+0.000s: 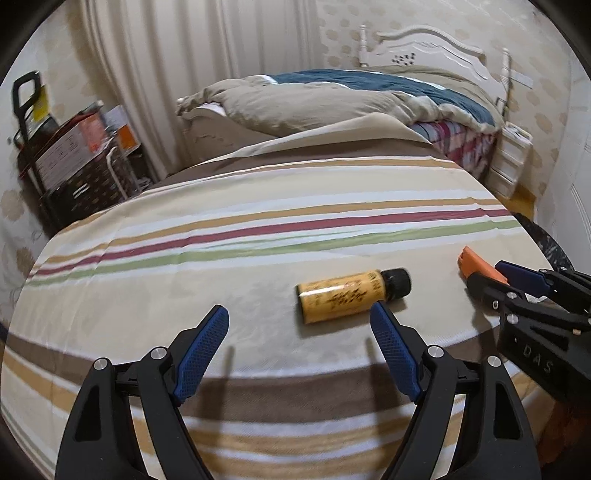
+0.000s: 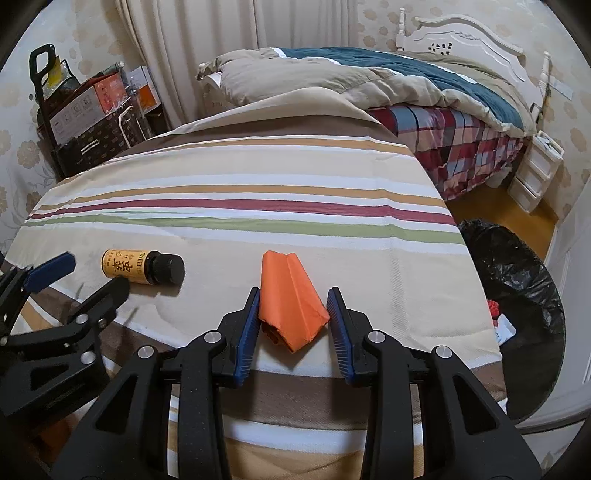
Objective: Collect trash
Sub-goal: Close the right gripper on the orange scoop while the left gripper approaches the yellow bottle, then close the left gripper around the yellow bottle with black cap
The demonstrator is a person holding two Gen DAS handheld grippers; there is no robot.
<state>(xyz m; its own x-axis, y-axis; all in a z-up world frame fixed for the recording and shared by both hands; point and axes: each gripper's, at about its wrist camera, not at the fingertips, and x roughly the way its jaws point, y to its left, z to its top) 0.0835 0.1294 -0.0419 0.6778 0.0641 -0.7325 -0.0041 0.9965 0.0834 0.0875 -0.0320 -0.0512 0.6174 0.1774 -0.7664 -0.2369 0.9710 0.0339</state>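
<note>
the right tongs [image 2: 293, 310] sit narrowed around the orange folded paper [image 2: 290, 299] near the striped desk's [image 2: 258, 173] front edge. the left tongs [image 1: 299, 325] gape wide beside the yellow bottle [image 1: 351, 293]. a black-lined bin [image 2: 517, 258] stands off the right edge.

Striped-cloth worktop [image 2: 258, 177] in front, rumpled bed [image 2: 424, 92] with white headboard [image 2: 472, 33] at one o'clock, cream curtains [image 2: 192, 40] at twelve, stacked boxes [image 2: 92, 103] at ten, floral wallpaper [image 2: 22, 147], wooden floor [image 2: 491, 210]
</note>
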